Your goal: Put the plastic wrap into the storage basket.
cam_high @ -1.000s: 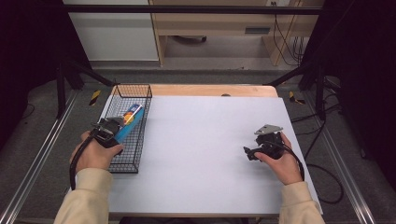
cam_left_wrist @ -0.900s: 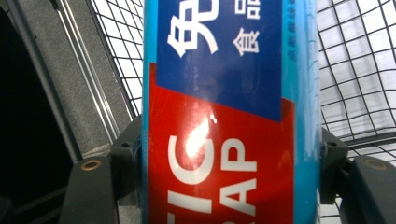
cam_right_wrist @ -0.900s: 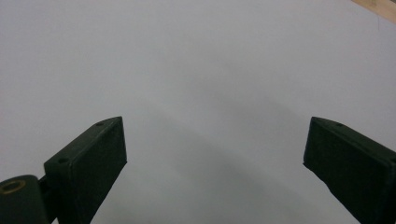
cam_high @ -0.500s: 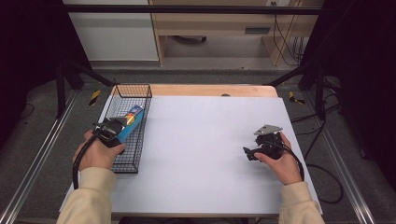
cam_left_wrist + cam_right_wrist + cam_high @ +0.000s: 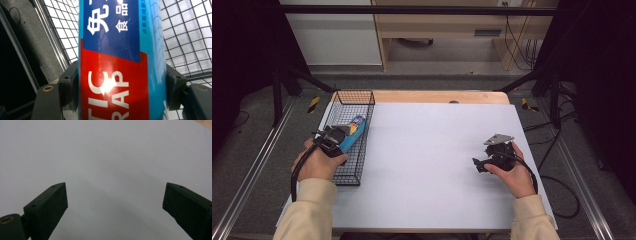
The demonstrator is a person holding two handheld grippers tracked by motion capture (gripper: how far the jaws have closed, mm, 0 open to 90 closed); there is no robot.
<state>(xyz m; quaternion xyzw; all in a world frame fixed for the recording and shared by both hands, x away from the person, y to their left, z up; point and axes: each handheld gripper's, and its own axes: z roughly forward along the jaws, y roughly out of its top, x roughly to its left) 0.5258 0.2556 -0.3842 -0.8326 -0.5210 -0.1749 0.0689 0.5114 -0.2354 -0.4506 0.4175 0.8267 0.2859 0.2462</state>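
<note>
Clamping a blue plastic-wrap box (image 5: 117, 62), the left claw (image 5: 343, 136) holds it over the black wire basket (image 5: 362, 97) at the counter's (image 5: 437, 150) left edge; the pads press both long sides of the box. The right claw (image 5: 115, 212), jaws apart with nothing between them, rests on the white counter well away to the right.

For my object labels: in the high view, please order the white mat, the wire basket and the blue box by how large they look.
1. White mat
2. Wire basket
3. Blue box, partly hidden by the left tongs shut on it
</note>
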